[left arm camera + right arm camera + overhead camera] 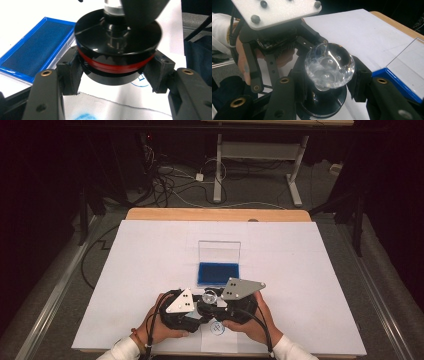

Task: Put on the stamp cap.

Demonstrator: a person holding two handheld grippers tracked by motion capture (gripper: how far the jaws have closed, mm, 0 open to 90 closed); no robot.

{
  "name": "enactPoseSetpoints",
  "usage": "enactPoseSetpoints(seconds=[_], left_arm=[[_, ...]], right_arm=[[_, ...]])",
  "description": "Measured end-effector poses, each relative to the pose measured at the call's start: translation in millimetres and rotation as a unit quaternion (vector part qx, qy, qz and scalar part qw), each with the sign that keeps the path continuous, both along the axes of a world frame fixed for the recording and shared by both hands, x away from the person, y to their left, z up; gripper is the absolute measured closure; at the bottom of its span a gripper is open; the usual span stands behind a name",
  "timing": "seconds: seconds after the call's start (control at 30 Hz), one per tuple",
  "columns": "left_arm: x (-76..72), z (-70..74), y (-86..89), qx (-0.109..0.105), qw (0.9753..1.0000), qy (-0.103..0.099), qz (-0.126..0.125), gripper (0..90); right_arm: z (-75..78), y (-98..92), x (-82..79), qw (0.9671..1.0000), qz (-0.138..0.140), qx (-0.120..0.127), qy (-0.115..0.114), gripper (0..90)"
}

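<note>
Landmark: the open blue ink pad [218,273] at the middle of the white sheet [150,270].

The stamp [117,53], black with a red band and a clear knob [329,65], stands just on the person's side of the ink pad, held between both tools. The left gripper [113,72] is clamped on the stamp's round base, one jaw against each side at the red band. The right gripper [328,75] is closed on the clear knob from above, jaws on either flank.

Beneath the stamp, nearer the person than the ink pad, a blue round imprint [217,328] marks the paper; a second blue smudge [83,116] lies close by.

Judgement: the step in hand appears to be pressing or lifting the stamp over the paper. To do it well, the base should be kept level, the pressure applied straight down through the knob, and the lift made vertically without twisting, since any sideways drag would smear the print.

Writing: the imprint's content is too small and blurred to read. No brand or label is legible on the stamp or ink pad.
</note>
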State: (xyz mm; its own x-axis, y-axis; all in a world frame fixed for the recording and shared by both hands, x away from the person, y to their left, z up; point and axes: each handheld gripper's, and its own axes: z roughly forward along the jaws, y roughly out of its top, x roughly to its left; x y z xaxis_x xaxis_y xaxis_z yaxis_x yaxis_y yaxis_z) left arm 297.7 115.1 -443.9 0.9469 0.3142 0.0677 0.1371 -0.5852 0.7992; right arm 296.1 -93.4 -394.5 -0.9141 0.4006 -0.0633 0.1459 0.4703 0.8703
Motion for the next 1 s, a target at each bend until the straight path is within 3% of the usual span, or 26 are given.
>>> enactPoseSetpoints(seconds=[0.47,1.0], left_arm=[[-2.4,1.0,-0.1,0.001,1.0,-0.008,0.002,36.1],[-5.9,0.6,-3.2,0.033,0.9991,-0.025,0.011,36.2]], right_arm=[[-4.1,0.3,1.3,1.0,0.001,-0.001,0.006,57.5],[-9.3,1.4,0.2,0.9998,0.005,-0.016,0.006,57.7]])
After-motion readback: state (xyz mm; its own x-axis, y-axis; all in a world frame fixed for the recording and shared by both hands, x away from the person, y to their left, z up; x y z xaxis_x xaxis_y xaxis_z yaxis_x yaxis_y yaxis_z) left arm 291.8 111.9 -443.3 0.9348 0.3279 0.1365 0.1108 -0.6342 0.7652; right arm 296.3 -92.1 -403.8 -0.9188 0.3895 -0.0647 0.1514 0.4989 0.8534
